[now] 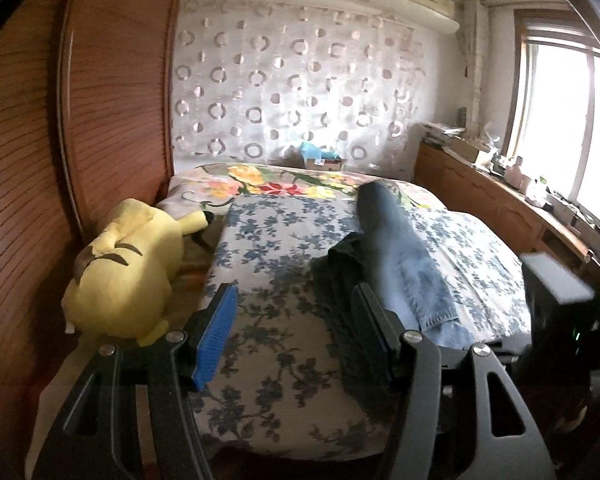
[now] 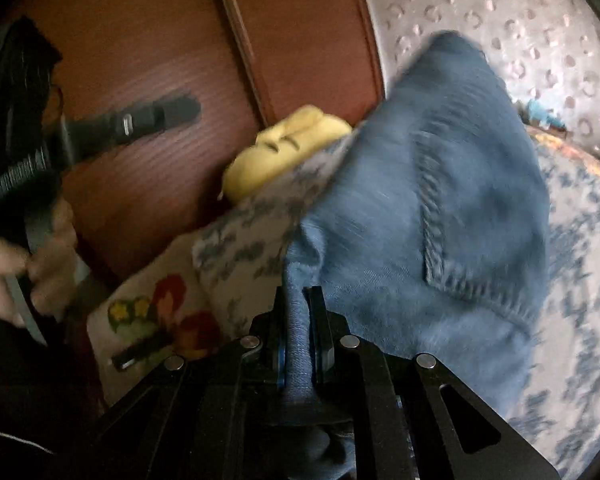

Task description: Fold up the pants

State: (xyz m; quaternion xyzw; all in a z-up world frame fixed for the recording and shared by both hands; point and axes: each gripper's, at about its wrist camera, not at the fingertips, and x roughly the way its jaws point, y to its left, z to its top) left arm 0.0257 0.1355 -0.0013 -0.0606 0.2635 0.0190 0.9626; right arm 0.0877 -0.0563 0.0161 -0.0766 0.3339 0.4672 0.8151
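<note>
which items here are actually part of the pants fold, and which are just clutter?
In the job:
blue jeans, clamped in the right gripper
left gripper, open, empty
floral bedspread, the work surface

Just lying about:
yellow plush toy
dark green garment beside the jeans
blue plush at the bed's head
cluttered wooden counter

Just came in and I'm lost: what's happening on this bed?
Someone is folding jeans on the floral bed, holding a claw in each hand. The right claw is shut on a denim edge and has the jeans lifted; that view is blurred. The left claw hovers open above the bed, holding nothing, beside a dark garment. A yellow plush lies along the bed's left side.
</note>
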